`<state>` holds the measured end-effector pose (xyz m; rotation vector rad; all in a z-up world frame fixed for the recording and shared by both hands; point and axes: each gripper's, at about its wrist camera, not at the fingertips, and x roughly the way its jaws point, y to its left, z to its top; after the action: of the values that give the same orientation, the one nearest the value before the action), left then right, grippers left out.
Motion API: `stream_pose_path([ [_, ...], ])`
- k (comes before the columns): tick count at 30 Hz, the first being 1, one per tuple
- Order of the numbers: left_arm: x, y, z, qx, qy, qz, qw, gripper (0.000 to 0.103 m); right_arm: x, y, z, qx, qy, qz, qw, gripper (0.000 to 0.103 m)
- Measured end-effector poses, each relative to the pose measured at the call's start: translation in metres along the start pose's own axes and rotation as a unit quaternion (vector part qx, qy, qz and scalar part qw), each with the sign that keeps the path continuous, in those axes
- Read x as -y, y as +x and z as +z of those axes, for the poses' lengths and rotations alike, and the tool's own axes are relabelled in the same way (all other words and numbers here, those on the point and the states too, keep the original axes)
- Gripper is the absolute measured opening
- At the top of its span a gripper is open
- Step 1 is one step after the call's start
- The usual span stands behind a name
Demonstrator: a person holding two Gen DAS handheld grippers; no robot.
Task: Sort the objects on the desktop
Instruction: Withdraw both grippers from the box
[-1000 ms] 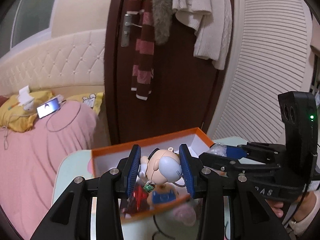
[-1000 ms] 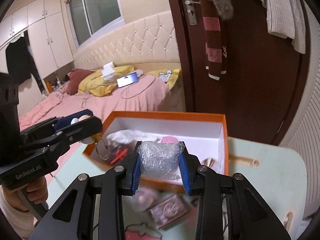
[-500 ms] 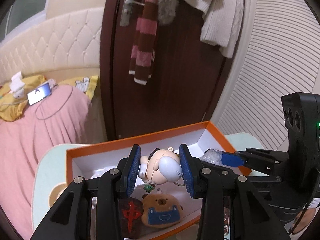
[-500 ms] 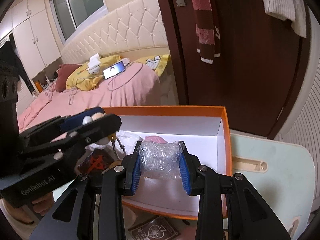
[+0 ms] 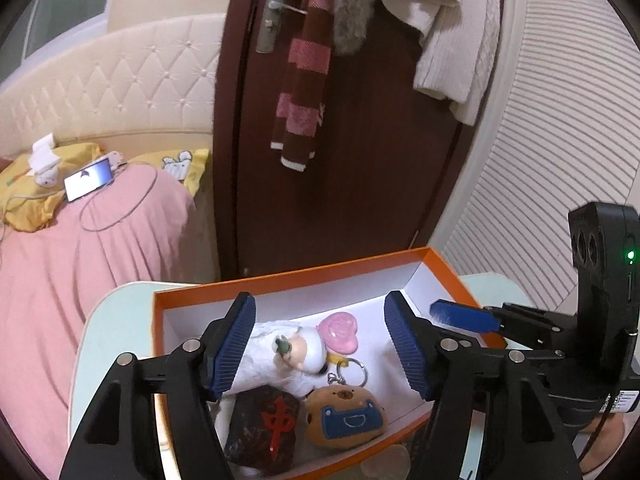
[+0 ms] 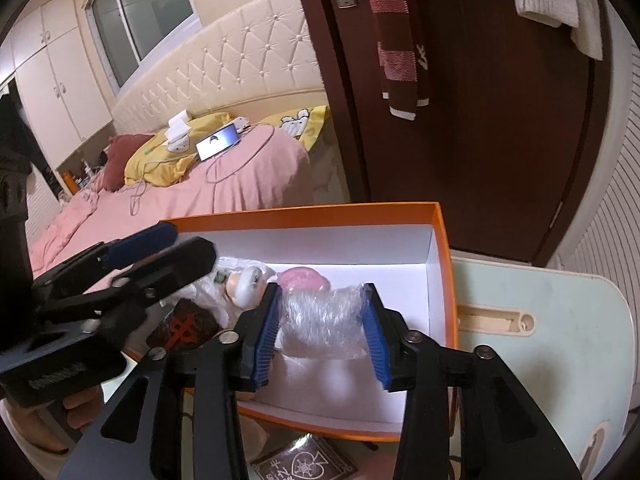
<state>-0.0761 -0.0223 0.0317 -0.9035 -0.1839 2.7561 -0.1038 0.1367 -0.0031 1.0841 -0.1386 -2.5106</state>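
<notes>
Doll (image 5: 298, 350) lies in the orange box (image 5: 280, 280), below the left gripper (image 5: 320, 344), jaws opening, empty. Right gripper (image 6: 322, 334), at three o'clock, opening around bubble wrap (image 6: 320, 320).

Crinkly clear bubble wrap (image 6: 324, 320), plush cloth bear (image 5: 346, 418), matt white-lined orange cardboard box (image 5: 280, 280)

One box (image 5: 288, 280); two tools (image 5: 320, 344); one doll (image 5: 300, 350).

Pale green table (image 6: 560, 320) carries an orange box (image 6: 444, 240)
</notes>
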Motion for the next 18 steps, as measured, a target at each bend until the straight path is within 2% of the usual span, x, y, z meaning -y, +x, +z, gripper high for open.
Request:
stream_pose_path([
  [2,-0.001,-0.007,-0.002,0.002,0.000,0.003,1.0000,0.067,0.001,-0.004,-0.001,0.005,0.007,0.004,1.000,0.053],
  [9,-0.002,-0.038,-0.024,-0.010,0.010,0.035,0.9993,0.068,-0.009,-0.033,-0.012,0.022,-0.014,-0.015,1.000,0.053],
  [11,-0.002,-0.049,-0.036,-0.023,0.011,0.039,0.9989,0.074,-0.013,-0.040,-0.020,0.020,-0.022,-0.021,0.999,0.053],
  [18,0.005,-0.075,-0.082,-0.071,0.013,0.049,0.9962,0.074,-0.032,-0.067,-0.062,-0.003,-0.055,-0.056,0.997,0.053],
])
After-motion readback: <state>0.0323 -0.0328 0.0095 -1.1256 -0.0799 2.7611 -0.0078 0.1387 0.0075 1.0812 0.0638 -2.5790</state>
